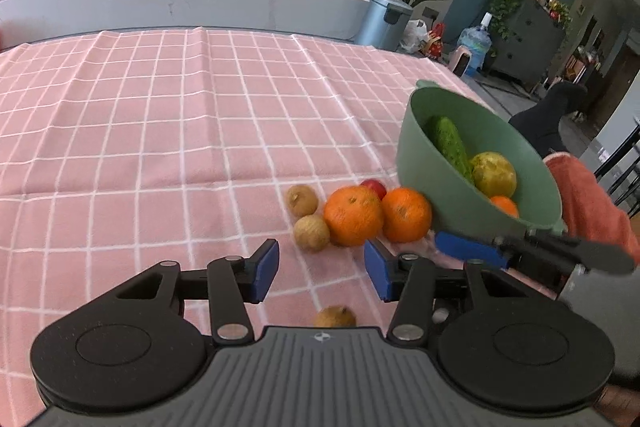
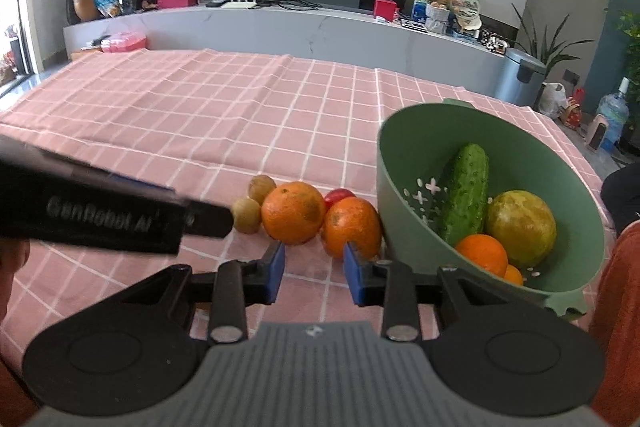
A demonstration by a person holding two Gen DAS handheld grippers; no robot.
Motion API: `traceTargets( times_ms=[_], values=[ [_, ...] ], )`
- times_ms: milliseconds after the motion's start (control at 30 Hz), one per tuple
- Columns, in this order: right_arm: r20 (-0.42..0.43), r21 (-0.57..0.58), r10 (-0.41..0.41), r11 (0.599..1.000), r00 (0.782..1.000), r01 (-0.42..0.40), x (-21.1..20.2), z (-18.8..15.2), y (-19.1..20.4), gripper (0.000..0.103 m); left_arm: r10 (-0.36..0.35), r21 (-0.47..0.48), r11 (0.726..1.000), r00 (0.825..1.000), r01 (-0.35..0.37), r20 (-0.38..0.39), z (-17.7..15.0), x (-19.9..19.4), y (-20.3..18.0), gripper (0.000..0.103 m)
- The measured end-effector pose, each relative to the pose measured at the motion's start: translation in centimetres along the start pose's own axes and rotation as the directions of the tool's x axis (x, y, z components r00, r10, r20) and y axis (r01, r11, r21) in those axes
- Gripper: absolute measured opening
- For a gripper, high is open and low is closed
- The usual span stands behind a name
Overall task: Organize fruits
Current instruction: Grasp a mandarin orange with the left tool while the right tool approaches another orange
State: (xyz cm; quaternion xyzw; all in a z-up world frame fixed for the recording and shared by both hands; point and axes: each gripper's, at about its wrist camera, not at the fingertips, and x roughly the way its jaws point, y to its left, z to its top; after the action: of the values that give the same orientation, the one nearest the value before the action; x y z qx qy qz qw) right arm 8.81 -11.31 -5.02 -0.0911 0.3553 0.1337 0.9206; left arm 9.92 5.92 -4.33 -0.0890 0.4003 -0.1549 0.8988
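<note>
A green colander bowl (image 2: pixel 408 163) sits tilted on the pink checked tablecloth (image 2: pixel 200 115); it holds a cucumber (image 2: pixel 466 193), a yellow-green fruit (image 2: pixel 520 227) and small oranges (image 2: pixel 482 253). Left of it lie two oranges (image 2: pixel 294 213) (image 2: pixel 352 227), a red fruit (image 2: pixel 339 195) and two small brown fruits (image 2: pixel 247 214) (image 2: pixel 262 187). My right gripper (image 2: pixel 314 269) is open and empty, just short of the oranges. My left gripper (image 1: pixel 322 269) is open and empty, near the same pile (image 1: pixel 352 215); another brown fruit (image 1: pixel 335 315) lies under it.
The left gripper's body (image 2: pixel 100 215) crosses the right wrist view at the left. The right gripper's finger (image 1: pixel 472 249) reaches under the bowl (image 1: pixel 424 163) in the left wrist view. A grey counter (image 2: pixel 280 27) and a bin (image 2: pixel 520 77) stand beyond the table.
</note>
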Motion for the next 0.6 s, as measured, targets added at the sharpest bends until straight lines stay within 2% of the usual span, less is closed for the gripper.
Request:
traceTargets(
  times_ms=[167, 300, 433, 600],
  values=[
    [-0.024, 0.067, -0.059, 0.996, 0.998, 0.061, 0.8, -0.5, -0.6, 0.029, -0.015, 0.080, 0.997, 1.000, 0.014, 0.012, 0.8, 1.4, -1.5, 0.057],
    [-0.011, 0.143, -0.083, 0.986, 0.996, 0.084, 1.2, -0.4, -1.3, 0.030, -0.024, 0.126, 0.992, 1.000, 0.025, -0.011, 1.1, 2.8, -2.1, 0.057],
    [-0.033, 0.207, -0.074, 0.975, 0.997, 0.079, 1.9, -0.7, -2.1, 0.031, -0.039, 0.148, 0.988, 0.999, 0.043, -0.034, 1.5, 3.9, -2.4, 0.062],
    [-0.035, 0.220, -0.057, 0.974, 0.998, 0.063, 2.2, -0.9, -2.5, 0.032, -0.010, 0.228, 0.974, 0.999, 0.018, -0.039, 1.8, 4.9, -3.3, 0.064]
  ],
)
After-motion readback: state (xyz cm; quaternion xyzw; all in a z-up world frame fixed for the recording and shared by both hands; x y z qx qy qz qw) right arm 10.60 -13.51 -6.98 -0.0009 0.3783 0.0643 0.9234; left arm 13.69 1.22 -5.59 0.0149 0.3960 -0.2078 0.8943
